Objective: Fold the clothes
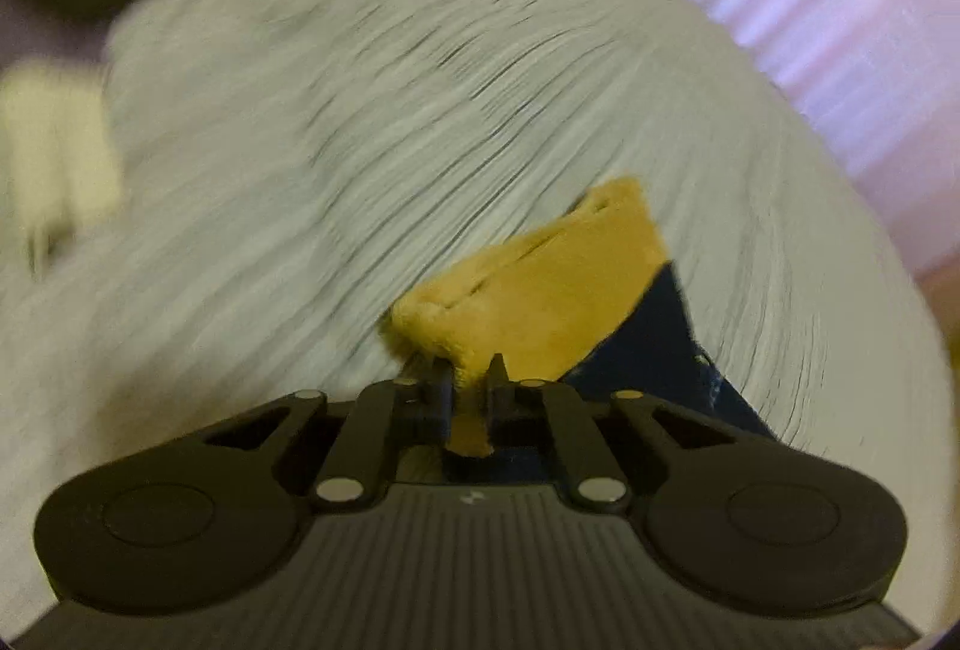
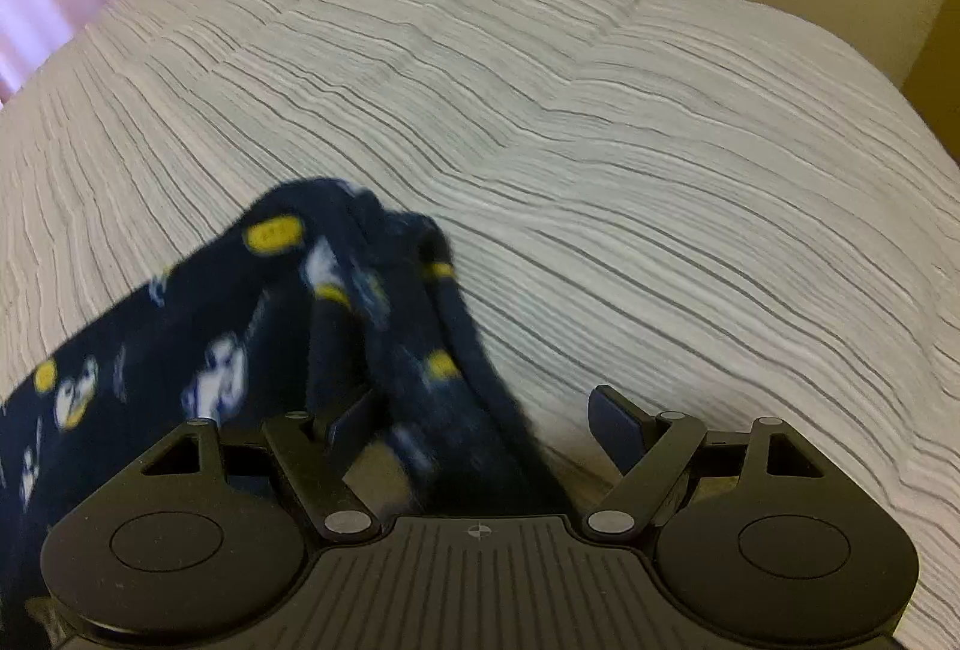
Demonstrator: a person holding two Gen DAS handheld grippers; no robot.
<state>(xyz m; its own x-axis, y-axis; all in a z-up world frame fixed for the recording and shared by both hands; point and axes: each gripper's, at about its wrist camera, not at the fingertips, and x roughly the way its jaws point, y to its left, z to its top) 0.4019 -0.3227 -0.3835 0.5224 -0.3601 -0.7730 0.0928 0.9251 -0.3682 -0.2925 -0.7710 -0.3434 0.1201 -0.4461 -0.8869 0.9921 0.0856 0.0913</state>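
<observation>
A: On the bed (image 2: 600, 122), where's the garment (image 2: 198, 338) from the right claw (image 2: 486, 422)?
B: Runs out toward 10 o'clock, a fold draped between its spread, non-gripping jaws. Left claw (image 1: 471, 380) is clamped on the yellow cuff (image 1: 540, 284), so left is anchored.

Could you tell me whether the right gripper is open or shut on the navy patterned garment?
Open. The right gripper has its fingers spread wide; the navy patterned garment lies loosely between them, unpinched, on the white bedspread.
</observation>
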